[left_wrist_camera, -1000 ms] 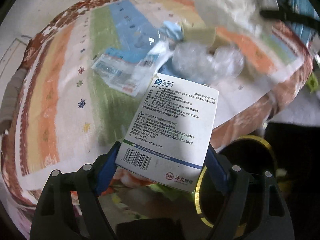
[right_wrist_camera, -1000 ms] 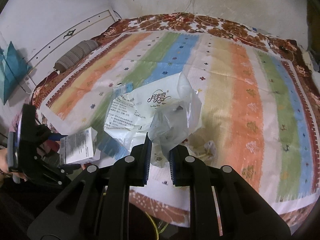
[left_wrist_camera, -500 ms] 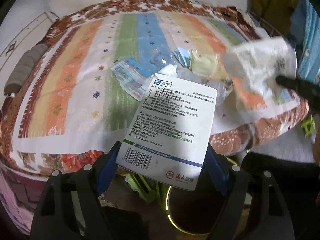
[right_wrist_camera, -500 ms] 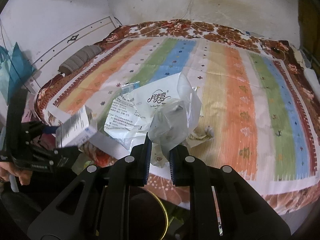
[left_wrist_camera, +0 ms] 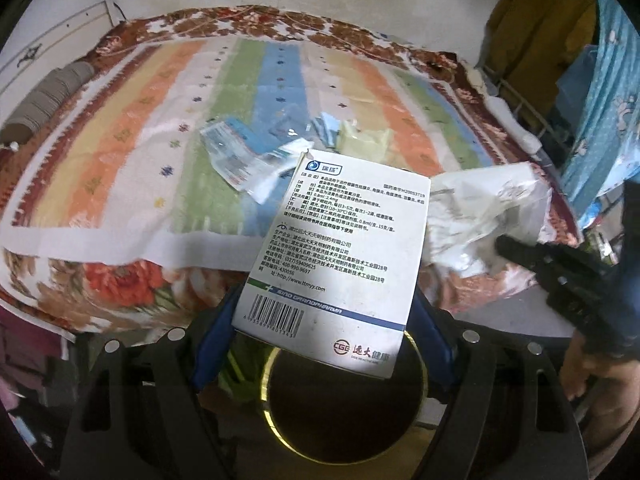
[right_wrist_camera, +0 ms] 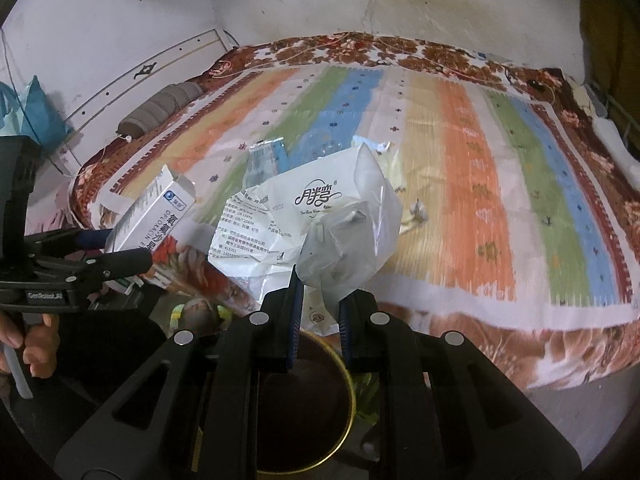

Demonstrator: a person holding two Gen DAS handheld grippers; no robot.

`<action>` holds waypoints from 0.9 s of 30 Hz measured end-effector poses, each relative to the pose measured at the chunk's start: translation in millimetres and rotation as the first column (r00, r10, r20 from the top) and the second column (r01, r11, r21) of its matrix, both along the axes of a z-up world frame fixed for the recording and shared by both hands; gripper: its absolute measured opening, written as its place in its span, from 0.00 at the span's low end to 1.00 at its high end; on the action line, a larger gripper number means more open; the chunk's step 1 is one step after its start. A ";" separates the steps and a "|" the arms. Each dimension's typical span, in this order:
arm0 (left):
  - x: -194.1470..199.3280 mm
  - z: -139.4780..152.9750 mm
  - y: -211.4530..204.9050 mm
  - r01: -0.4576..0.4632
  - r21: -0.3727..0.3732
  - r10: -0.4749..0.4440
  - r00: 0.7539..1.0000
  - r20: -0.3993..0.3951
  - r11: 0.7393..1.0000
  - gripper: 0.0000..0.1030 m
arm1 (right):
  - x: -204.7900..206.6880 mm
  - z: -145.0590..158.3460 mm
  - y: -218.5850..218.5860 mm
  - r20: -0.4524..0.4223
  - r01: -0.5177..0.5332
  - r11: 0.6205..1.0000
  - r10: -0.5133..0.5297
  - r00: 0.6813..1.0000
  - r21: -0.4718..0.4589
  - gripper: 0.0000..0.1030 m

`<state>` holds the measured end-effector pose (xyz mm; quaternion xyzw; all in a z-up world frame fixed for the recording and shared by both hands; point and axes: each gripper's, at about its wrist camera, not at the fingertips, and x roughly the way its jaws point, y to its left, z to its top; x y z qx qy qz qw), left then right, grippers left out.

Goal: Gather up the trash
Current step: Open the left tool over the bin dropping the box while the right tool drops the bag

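Over bin (left_wrist_camera: 344, 404) off bed's near edge: left gripper (left_wrist_camera: 324, 320) clamped on medicine box (left_wrist_camera: 340, 256), light, crushable; right gripper (right_wrist_camera: 320, 304) pinching plastic wrapper (right_wrist_camera: 312, 224), limp, probably slippery.

Black left gripper (left_wrist_camera: 322, 344) has blue pads (left_wrist_camera: 210, 344), silver screws (left_wrist_camera: 112, 346).

A bed (right_wrist_camera: 500, 208) carries a rainbow-striped woven mat (left_wrist_camera: 132, 168) over a brown floral blanket (right_wrist_camera: 320, 50). On the mat lie blue-and-white plastic wrappers (left_wrist_camera: 236, 156) (crumpled), a pale yellow packet (left_wrist_camera: 364, 142) and a small white scrap (right_wrist_camera: 418, 210).
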<state>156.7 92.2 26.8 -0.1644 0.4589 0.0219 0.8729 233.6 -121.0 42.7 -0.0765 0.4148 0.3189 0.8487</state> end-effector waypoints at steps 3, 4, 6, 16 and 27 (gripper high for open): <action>-5.7 -0.6 -3.2 -0.006 -0.010 0.006 1.000 0.012 1.000 0.75 | -11.5 -7.7 -4.4 -0.009 0.009 1.000 -0.009 1.000 -0.002 0.14; -7.8 -1.3 -4.6 -0.008 -0.014 0.008 1.000 0.015 1.000 0.75 | -14.5 -10.6 -6.5 -0.016 0.012 1.000 -0.012 1.000 0.000 0.14; -12.5 -4.2 -8.8 -0.005 -0.029 0.006 1.000 0.017 1.000 0.75 | -20.6 -16.5 -10.1 -0.031 0.019 1.000 -0.019 0.999 0.007 0.14; -38.2 -21.1 -26.7 -0.026 -0.080 0.028 0.999 0.022 0.996 0.75 | -56.6 -55.3 -16.4 -0.083 0.030 0.998 -0.035 0.996 -0.054 0.14; -41.5 -62.7 -29.0 -0.100 -0.141 0.086 0.991 -0.103 0.985 0.73 | -67.6 -92.4 -9.5 -0.177 0.014 0.990 -0.039 0.983 -0.144 0.14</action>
